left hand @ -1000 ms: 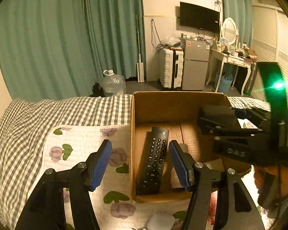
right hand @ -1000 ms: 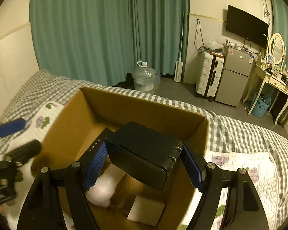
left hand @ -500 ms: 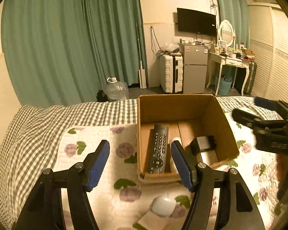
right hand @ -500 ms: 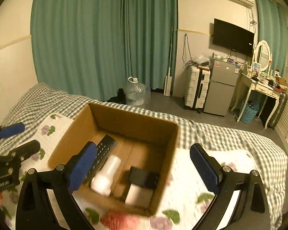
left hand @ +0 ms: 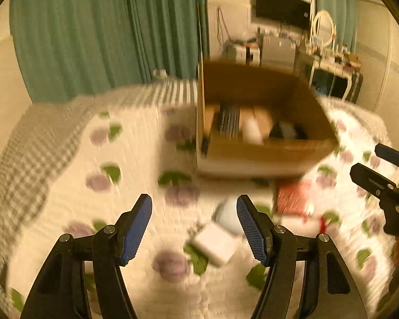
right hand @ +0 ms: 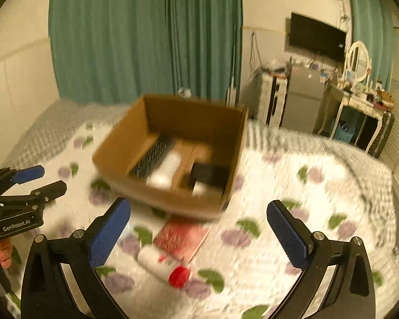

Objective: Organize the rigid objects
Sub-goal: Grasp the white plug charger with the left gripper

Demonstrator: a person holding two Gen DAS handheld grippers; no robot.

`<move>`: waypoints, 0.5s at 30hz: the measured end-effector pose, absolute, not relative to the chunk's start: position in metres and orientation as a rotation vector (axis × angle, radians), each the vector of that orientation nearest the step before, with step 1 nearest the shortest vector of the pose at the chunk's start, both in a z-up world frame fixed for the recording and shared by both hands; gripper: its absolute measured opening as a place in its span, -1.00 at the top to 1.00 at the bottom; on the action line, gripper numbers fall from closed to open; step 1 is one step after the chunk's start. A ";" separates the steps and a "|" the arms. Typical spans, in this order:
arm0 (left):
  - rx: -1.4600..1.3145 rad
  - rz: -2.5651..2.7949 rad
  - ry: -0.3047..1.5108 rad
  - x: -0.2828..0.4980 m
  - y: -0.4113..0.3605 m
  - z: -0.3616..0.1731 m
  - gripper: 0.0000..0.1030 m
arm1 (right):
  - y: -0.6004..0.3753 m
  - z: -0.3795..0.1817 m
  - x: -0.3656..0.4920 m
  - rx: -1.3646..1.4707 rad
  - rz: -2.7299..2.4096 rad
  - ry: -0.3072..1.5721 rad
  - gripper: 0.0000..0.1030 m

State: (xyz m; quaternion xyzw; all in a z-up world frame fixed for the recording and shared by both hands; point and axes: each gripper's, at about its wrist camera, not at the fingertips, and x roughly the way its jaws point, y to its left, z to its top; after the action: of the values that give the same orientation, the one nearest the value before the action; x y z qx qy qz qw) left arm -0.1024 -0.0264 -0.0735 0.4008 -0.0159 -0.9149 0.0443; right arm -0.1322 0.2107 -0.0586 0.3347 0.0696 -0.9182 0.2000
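A cardboard box (right hand: 167, 199) sits on the flowered quilt and holds a black remote (right hand: 153, 156), a white bottle (right hand: 165, 170) and a black box (right hand: 210, 174). In front of it lie a red flat pack (right hand: 182, 235) and a white bottle with a red cap (right hand: 162, 264). My right gripper (right hand: 199, 210) hangs above these, its jaws opening wide with nothing between them. My left gripper (left hand: 194, 204) stands open and empty over a pale round object (left hand: 227, 218) and a white flat block (left hand: 216, 242). The box (left hand: 252, 154) lies beyond them.
The bed's checked cover (left hand: 32, 154) runs along the left and far sides. Green curtains (right hand: 146, 40), a suitcase (right hand: 274, 101), a small fridge (right hand: 303, 101) and a dressing table (right hand: 359, 106) stand past the bed. Each gripper shows at the edge of the other's view.
The right gripper let the black box go into the carton, opened wide and drew back. The left gripper also pulled back from the carton and sank toward the items on the quilt.
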 end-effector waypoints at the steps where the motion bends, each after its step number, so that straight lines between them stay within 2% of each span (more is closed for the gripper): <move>1: 1.275 -2.773 -0.069 -0.106 -0.025 -0.091 -0.34 | 0.209 -0.069 -0.132 0.950 -2.547 0.211 -1.00; 6: 1.464 -2.707 -0.053 -0.116 -0.026 -0.135 -0.34 | 0.207 -0.109 -0.142 1.024 -2.486 0.226 -1.00; 15: 1.574 -2.732 -0.135 -0.125 -0.006 -0.150 -0.34 | 0.216 -0.127 -0.149 1.093 -2.458 0.166 -1.00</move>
State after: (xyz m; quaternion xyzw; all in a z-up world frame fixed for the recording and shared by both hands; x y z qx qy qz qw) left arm -0.1248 -0.0058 -0.1504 0.4987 -0.0428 -0.8657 -0.0071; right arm -0.1486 0.2164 -0.1269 0.3954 0.0602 -0.8894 0.2215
